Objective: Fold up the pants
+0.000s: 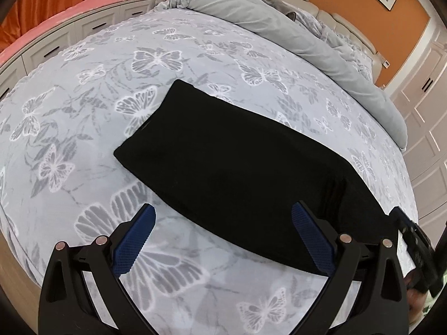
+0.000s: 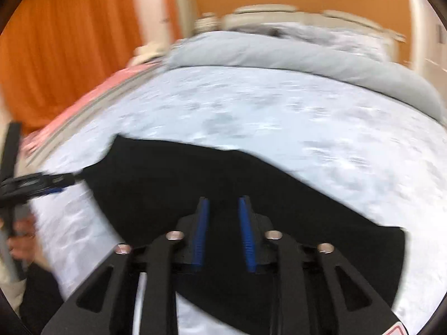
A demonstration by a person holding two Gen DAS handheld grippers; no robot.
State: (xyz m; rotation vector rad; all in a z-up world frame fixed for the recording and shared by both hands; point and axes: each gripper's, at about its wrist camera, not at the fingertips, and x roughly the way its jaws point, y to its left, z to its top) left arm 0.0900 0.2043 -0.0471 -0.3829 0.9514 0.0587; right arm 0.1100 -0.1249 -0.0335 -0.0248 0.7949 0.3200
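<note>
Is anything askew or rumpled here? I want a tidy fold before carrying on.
Nothing stands out. The black pants lie flat on the butterfly bedspread; only the grey duvet is bunched at the headboard end.

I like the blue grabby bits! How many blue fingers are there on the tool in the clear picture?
2. One blue finger is at the lower left over the butterfly bedspread, the other at the lower right, over the edge of the black pants. None seem hidden.
</note>
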